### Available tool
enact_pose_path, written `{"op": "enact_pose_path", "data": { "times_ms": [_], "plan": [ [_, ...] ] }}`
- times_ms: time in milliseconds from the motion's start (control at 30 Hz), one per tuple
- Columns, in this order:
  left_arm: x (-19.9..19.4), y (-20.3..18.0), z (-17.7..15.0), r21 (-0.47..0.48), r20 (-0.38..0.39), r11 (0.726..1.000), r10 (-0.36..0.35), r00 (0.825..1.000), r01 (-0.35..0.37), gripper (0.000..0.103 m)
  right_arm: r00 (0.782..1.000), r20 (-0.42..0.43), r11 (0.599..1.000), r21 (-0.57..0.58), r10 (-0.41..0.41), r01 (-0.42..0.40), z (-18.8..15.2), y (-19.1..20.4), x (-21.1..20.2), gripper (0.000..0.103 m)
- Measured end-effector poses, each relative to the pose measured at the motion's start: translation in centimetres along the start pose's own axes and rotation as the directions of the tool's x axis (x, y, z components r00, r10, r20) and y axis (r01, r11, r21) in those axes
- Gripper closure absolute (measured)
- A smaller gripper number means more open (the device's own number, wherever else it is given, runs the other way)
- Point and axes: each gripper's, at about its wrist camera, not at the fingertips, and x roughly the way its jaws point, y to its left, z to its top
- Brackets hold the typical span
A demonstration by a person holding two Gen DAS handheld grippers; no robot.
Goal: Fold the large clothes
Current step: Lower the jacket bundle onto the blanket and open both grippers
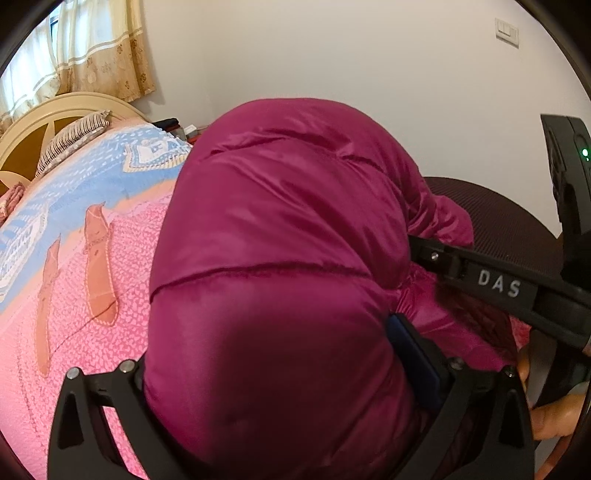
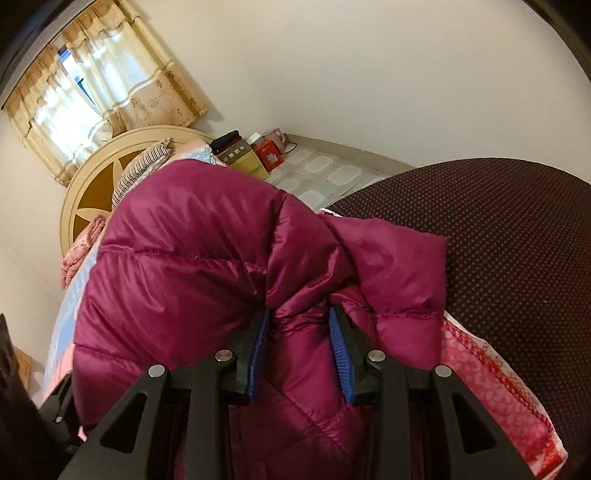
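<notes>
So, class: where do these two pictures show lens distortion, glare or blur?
Left wrist view: black corners, the headboard curves, sheen on the magenta down jacket, soft up close. Right wrist view: the window is blown out; the wall tilts and bows.

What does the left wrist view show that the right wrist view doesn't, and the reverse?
Only the left wrist view: the right gripper seen from the side reaching into the jacket, a wall switch, and the bedspread laid out wide.
Only the right wrist view: the right gripper's jaws closed on a jacket fold, the bedside boxes, and the floor tiles.
Both: the jacket, headboard, striped pillow, curtain, and dark dotted chair.
</notes>
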Motion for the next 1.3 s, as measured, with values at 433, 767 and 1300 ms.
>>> {"op": "enact_pose_path", "data": {
  "times_ms": [433,767,1300],
  "plan": [
    [0.3,0.0,0.1,0.023,0.0,1.0,-0.001,1.0,0.001,0.0,0.995,0.015,0.993,-0.053,-0.103,0.104,-0.6,1.6,-0.4,0.069],
    [-3.6,1.4,-1.1,0.038,0.028,0.997,-0.063,0.998,0.062,0.0,0.991,0.073,0.993,-0.015,-0.115,0.117,-3.5,2.1,-9.1,0.067],
    [-11.1,1.0,-7.4,0.141,0.119,0.988,0.044,0.992,-0.061,0.0,0.974,0.15,0.985,-0.011,-0.168,0.171,-13.1,3.6,-18.7,0.034]
  ]
}}
